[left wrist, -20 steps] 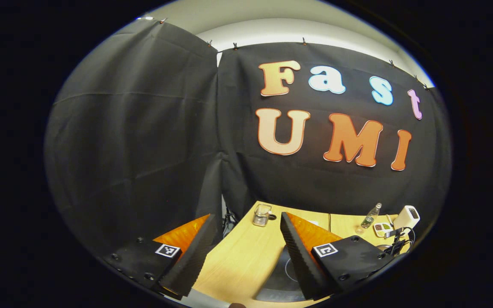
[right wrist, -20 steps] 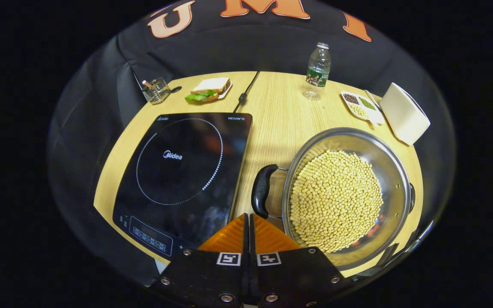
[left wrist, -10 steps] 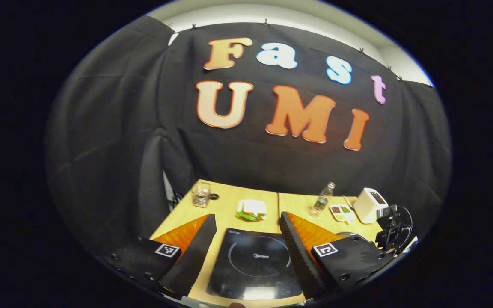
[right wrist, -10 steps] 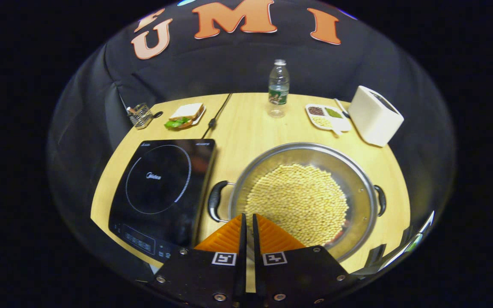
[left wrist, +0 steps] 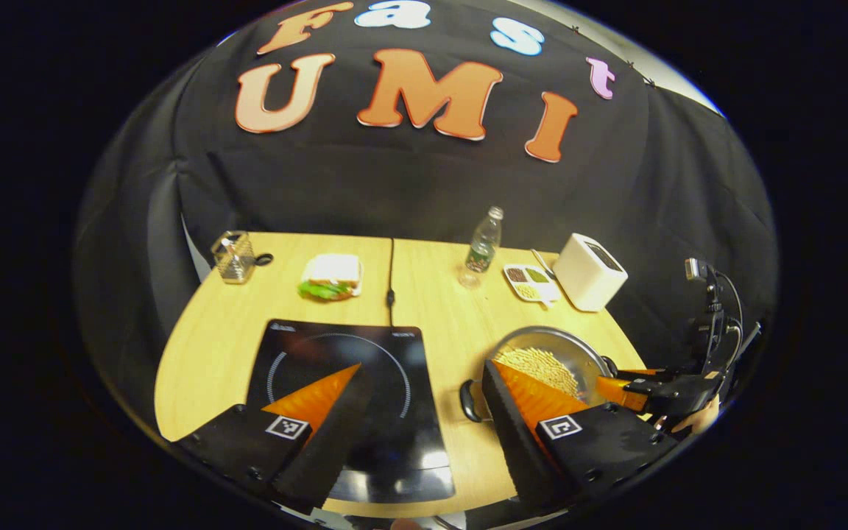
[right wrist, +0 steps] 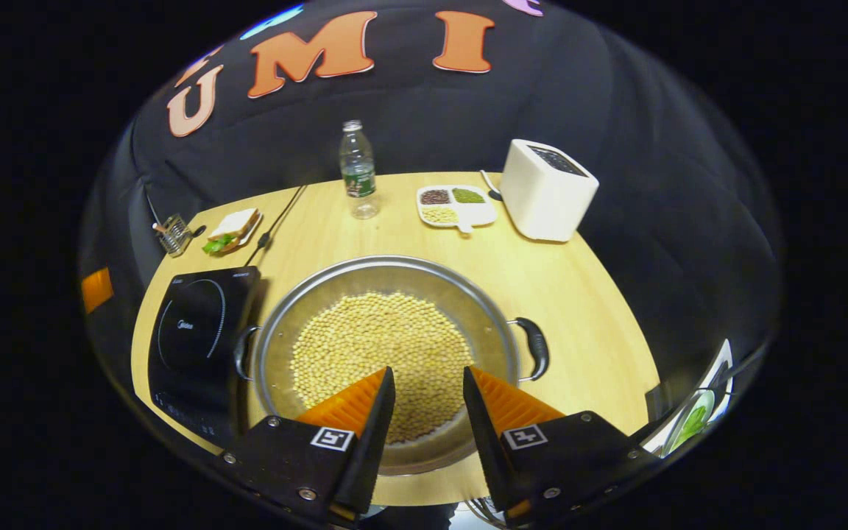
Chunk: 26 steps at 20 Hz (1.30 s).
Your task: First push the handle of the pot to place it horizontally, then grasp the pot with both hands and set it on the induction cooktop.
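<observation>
Since the earlier frames, the right gripper (right wrist: 428,412) had been parted from a closed pair to a moderate gap and brought round from the pot's left handle to a spot over its near rim, while the left gripper (left wrist: 424,412) had been tipped down from the booth wall until the desk (left wrist: 218,331) was seen beneath it. The pot (right wrist: 383,353), steel and filled with pale beans, was seen standing on the desk just to the right of the induction cooktop (right wrist: 196,338), near the front edge. Its two dark handles (right wrist: 534,346) were seen lying left and right, roughly in line with the desk's front edge, so the pushing step was judged done and the two-handed grasp was judged to be the step in hand.

In the left gripper view the left jaws were held wide and empty above the cooktop (left wrist: 350,397), with the pot (left wrist: 549,361) to their right and the right gripper (left wrist: 630,386) seen beyond it. The right jaws were likewise empty, nothing being pressed between them.

Along the back edge a wire holder (left wrist: 232,254), a sandwich (left wrist: 328,272), a bottle (left wrist: 479,246), a divided dish (left wrist: 531,280) and a white box (left wrist: 589,269) were seen, well apart from the pot.

For the next move, each gripper would need to be carried outward to its own handle and closed there before any lift. The load of beans was judged heavy and loose, so a level, even lift would be called for.
</observation>
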Each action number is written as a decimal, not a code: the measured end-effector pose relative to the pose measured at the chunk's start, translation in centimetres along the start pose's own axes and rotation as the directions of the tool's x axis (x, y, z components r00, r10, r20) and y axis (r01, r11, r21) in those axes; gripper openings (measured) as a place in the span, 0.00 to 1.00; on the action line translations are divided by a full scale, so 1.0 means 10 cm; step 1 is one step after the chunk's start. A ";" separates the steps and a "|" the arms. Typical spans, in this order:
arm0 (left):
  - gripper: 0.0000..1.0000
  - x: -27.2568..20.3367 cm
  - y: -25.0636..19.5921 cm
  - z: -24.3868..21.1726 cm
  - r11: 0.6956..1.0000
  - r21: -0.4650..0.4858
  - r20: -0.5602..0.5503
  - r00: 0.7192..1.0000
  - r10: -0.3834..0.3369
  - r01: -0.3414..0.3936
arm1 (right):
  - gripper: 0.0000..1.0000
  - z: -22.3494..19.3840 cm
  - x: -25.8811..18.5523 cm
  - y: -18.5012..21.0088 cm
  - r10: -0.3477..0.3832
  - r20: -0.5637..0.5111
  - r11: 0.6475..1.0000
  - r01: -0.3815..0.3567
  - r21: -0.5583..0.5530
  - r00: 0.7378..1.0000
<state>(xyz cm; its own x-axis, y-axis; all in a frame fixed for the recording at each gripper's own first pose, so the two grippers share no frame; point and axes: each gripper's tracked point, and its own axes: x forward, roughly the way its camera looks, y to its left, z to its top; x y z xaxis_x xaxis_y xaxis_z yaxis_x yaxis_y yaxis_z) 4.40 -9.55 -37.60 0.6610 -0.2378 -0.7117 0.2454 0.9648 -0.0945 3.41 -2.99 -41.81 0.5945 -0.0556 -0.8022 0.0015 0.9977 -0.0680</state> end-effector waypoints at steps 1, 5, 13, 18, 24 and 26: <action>0.98 0.08 -0.10 -0.07 1.000 0.000 -0.019 1.000 -0.014 0.014 | 0.64 0.00 0.01 -0.11 -0.012 0.004 1.000 0.012 0.002 1.000; 0.98 0.45 -0.37 -0.31 0.999 0.029 -0.084 0.996 -0.034 0.037 | 0.76 0.03 0.08 -0.45 -0.049 0.015 0.999 0.049 0.011 0.999; 0.99 0.98 -0.55 -0.77 0.999 -0.002 -0.206 0.978 -0.035 0.036 | 0.95 0.00 0.34 -0.72 -0.051 0.001 0.998 0.050 0.029 0.999; 0.99 1.23 -0.50 -0.99 0.999 -0.031 -0.273 0.962 -0.016 0.008 | 0.95 -0.05 0.56 -0.75 -0.034 -0.029 0.999 0.034 0.009 0.999; 0.99 1.41 -0.48 -1.20 0.998 -0.062 -0.347 0.938 -0.017 -0.005 | 0.95 -0.12 0.83 -0.76 -0.011 -0.072 1.000 0.012 0.013 0.997; 0.98 1.47 -0.49 -1.25 0.997 -0.076 -0.361 0.932 -0.032 0.005 | 0.95 -0.17 0.91 -0.75 0.006 -0.097 0.999 -0.002 0.036 0.995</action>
<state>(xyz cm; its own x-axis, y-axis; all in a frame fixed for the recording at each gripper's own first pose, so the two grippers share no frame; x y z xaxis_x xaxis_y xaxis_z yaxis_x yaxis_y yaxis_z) 4.05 -16.41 -56.25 0.3524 -0.2122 -0.9115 0.1942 0.9693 -0.1506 7.39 -11.06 -49.61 0.5135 -0.0533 -0.8564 0.0292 0.9986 -0.0447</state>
